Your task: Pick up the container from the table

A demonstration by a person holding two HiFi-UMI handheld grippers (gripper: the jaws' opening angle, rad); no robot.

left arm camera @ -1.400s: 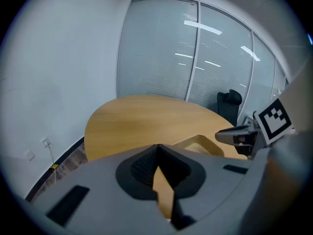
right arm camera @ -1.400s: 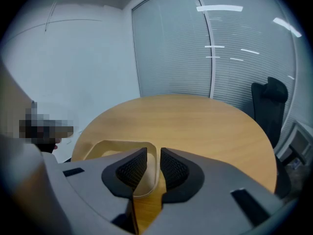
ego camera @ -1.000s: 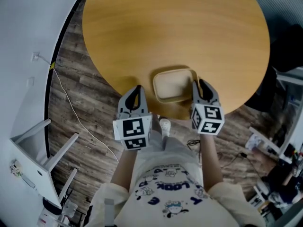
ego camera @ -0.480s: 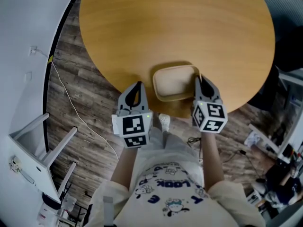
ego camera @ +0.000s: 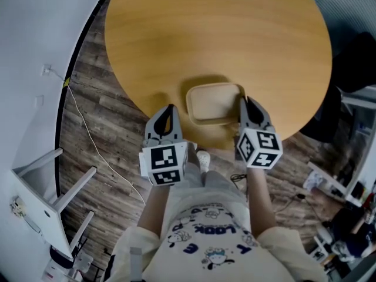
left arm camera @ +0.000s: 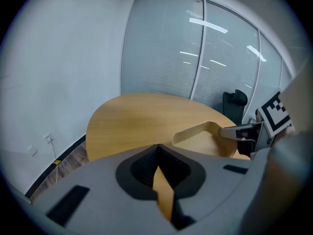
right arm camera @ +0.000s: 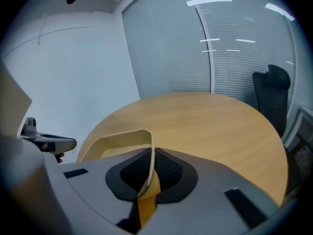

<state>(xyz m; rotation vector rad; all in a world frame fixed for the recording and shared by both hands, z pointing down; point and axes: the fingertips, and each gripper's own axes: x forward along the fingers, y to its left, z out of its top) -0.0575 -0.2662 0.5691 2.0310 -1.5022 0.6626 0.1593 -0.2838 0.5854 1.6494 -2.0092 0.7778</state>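
Note:
A shallow beige container (ego camera: 212, 101) lies near the front edge of the round wooden table (ego camera: 223, 34). My right gripper (ego camera: 242, 102) is at its right rim. In the right gripper view the jaws (right arm camera: 149, 153) are shut on the container's thin wall (right arm camera: 117, 143), which runs between them. My left gripper (ego camera: 170, 108) hangs left of the container over the table's edge, apart from it. Its jaws (left arm camera: 157, 148) are shut with nothing between them. The left gripper view shows the container (left arm camera: 200, 136) to the right. I cannot tell whether the container rests on the table or is slightly raised.
A white stand (ego camera: 53, 204) and a thin cable (ego camera: 94, 140) are on the wood floor at left. A dark chair (ego camera: 352, 69) and small clutter (ego camera: 335, 181) lie to the right. The person's torso fills the bottom. A glass wall with blinds lies beyond the table.
The head view has shifted a little. Both grippers and the container keep nearly the same places relative to each other.

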